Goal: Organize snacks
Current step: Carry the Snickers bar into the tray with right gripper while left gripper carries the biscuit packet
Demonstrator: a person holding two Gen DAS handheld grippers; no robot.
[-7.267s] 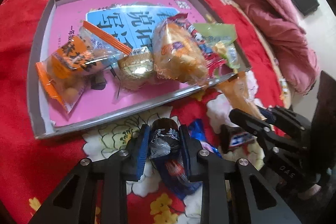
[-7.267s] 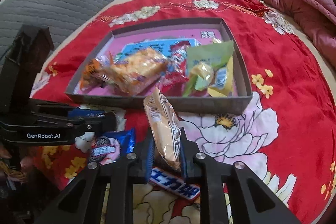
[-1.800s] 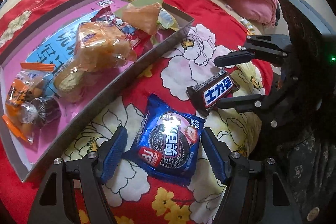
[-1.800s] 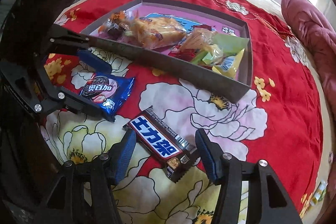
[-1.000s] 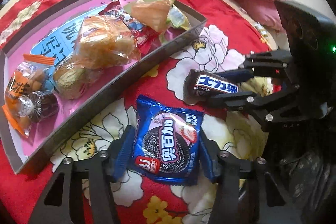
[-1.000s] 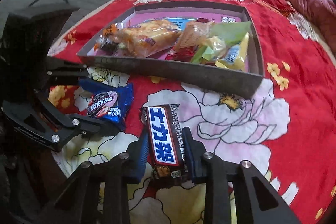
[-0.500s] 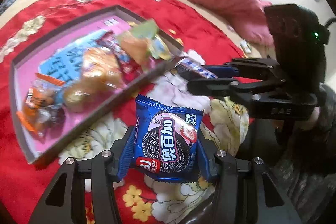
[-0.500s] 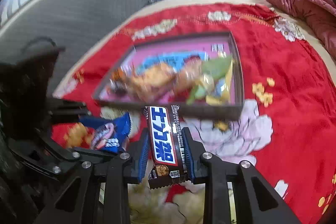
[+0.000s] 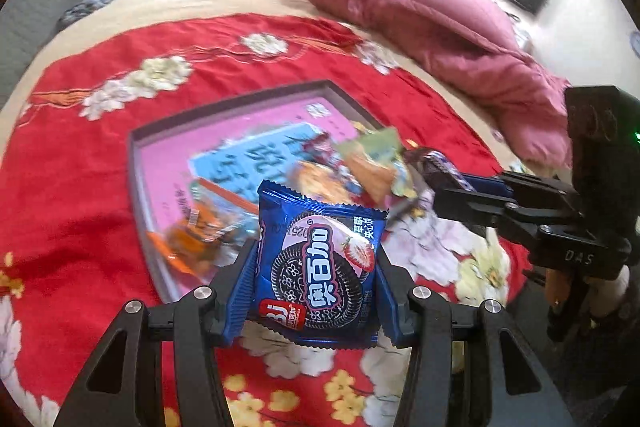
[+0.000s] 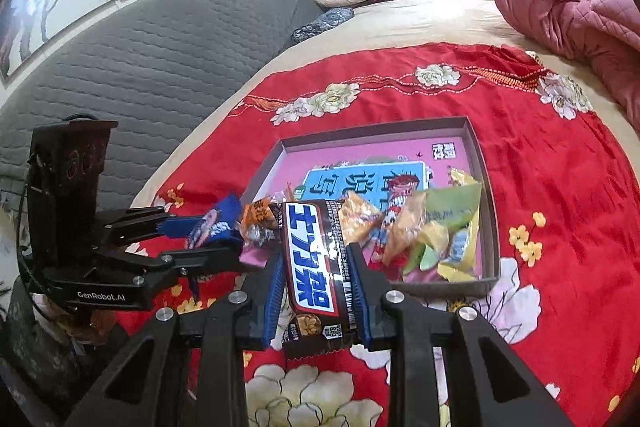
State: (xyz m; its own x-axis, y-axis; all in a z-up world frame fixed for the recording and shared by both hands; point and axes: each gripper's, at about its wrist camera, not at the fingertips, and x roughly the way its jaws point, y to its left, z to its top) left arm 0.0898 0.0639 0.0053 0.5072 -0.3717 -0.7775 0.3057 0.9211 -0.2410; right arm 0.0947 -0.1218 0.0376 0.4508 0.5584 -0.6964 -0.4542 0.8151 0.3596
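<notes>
With the left gripper (image 9: 316, 287) fingers clamped on the blue cookie packet (image 9: 320, 263) and the right gripper (image 10: 316, 291) fingers clamped on the chocolate bar (image 10: 312, 259), long axis along the fingers, the tray (image 10: 490, 227) lies directly ahead of and below both.

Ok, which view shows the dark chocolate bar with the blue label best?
The right wrist view: the dark chocolate bar with the blue label faces the camera, clamped in the right tool. The left wrist view shows only its end, edge-on and blurred.
</notes>
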